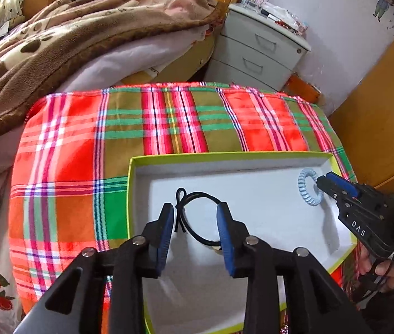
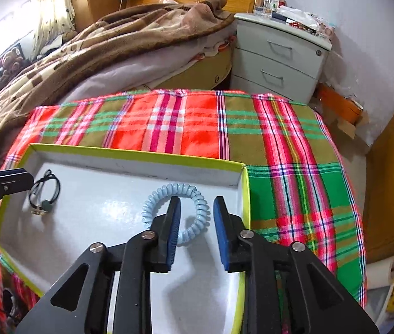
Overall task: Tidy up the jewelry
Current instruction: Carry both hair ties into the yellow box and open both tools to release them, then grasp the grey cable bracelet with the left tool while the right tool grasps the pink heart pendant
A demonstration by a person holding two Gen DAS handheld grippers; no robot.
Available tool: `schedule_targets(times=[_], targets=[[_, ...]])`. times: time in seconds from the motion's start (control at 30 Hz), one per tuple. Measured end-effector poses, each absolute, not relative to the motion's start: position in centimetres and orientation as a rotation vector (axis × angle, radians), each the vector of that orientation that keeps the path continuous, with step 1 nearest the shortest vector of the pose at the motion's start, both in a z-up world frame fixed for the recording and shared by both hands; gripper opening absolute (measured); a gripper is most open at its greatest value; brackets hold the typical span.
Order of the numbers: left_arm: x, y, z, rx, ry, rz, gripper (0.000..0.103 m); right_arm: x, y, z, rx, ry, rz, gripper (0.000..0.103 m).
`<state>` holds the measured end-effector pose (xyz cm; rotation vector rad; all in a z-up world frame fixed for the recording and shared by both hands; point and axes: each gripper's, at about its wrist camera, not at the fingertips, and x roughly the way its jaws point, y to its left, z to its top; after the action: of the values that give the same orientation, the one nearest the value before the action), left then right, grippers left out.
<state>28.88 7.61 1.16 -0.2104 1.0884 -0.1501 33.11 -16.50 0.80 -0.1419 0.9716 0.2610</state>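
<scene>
Left tool (image 1: 195,222) gapes wide, black cord bracelet (image 1: 197,217) lying flat right between its fingers; right tool (image 2: 197,217) open too, straddling the blue coil band (image 2: 176,214).

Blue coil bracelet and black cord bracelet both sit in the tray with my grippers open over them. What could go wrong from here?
The right gripper has one finger inside the blue coil bracelet; closing may pinch only one springy side, which could slip. The black cord bracelet is thin and flat on the tray, so the left gripper may close without catching it.
</scene>
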Motion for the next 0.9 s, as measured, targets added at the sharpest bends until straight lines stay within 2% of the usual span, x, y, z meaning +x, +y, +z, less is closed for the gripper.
schedule_targets(times=[0.53, 0.67, 0.9], targets=[[19.8, 8.8, 7.7, -0.302, 0.924, -0.223, 0.042, 23.2, -16.5, 4.3, -0.015, 0.886, 0.504, 0.029], [16.5, 9.3, 7.4, -0.289, 0.892, -0.192, 0.045, 20.4, -14.8, 3.1, -0.024, 0.889, 0.582, 0.036], [11.9, 10.4, 4.1, -0.366, 0.932, -0.208, 0.045, 17.6, -12.0, 0.7, -0.136, 0.894, 0.651, 0.037]])
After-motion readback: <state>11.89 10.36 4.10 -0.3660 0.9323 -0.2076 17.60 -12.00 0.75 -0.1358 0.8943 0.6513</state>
